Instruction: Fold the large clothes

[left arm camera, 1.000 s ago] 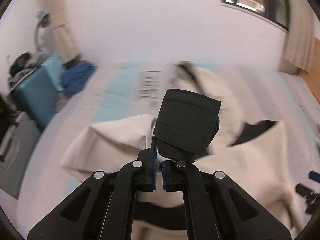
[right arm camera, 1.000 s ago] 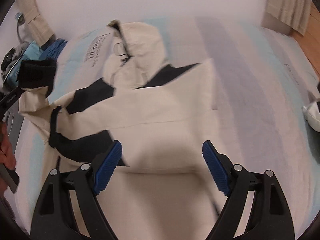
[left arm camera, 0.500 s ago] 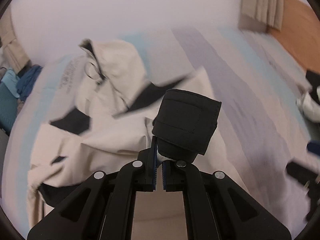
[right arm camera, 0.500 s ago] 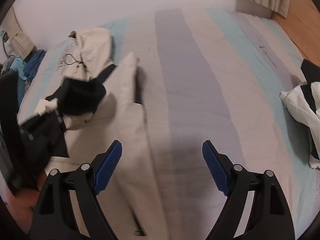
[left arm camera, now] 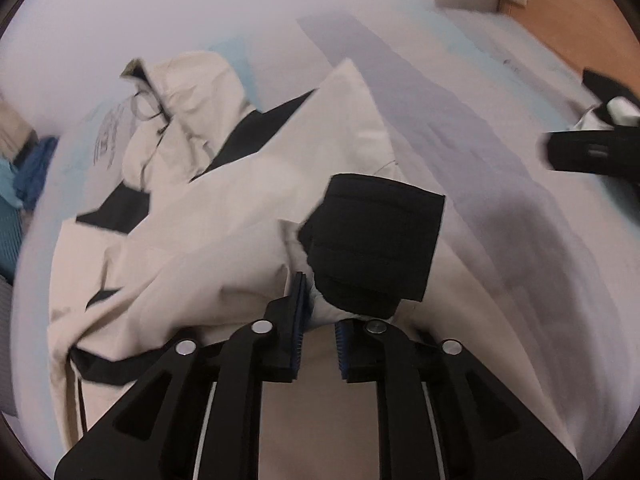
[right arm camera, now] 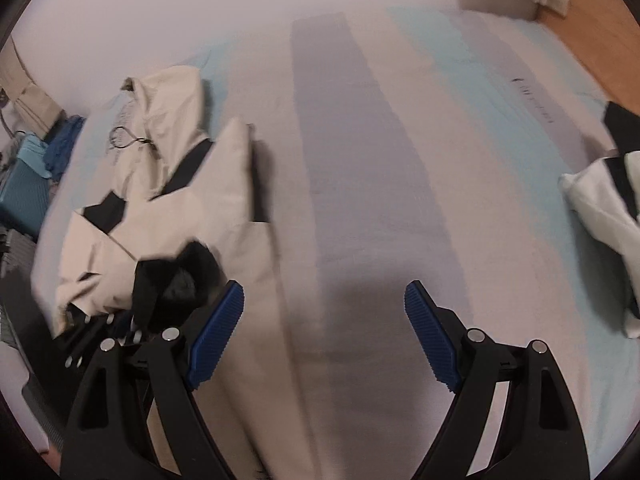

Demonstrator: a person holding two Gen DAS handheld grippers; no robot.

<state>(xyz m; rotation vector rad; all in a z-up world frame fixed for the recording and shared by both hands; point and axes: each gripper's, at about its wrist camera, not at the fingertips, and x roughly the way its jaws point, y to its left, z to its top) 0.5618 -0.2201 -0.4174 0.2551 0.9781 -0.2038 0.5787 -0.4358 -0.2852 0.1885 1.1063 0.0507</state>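
A large cream jacket with black panels (left arm camera: 224, 200) lies on the bed, hood (left arm camera: 188, 92) toward the far wall. It also shows in the right wrist view (right arm camera: 188, 208). My left gripper (left arm camera: 320, 332) has its pads a little apart, with the sleeve's black cuff (left arm camera: 376, 236) and a bit of white lining resting between and above them. The cuff also shows at the left in the right wrist view (right arm camera: 176, 280). My right gripper (right arm camera: 320, 336) is wide open and empty above the bed sheet, right of the jacket's edge.
The bed sheet (right arm camera: 360, 160) has grey, white and pale blue stripes. Another white and black garment (right arm camera: 600, 208) lies at the bed's right edge. A teal suitcase (right arm camera: 20, 192) and blue cloth (right arm camera: 60, 144) sit at the left. Wooden floor (left arm camera: 580, 32) shows at the far right.
My left gripper carried the sleeve cuff rightward over the jacket body, and its pads have parted slightly. My right gripper swung right, off the jacket, over the bare sheet.
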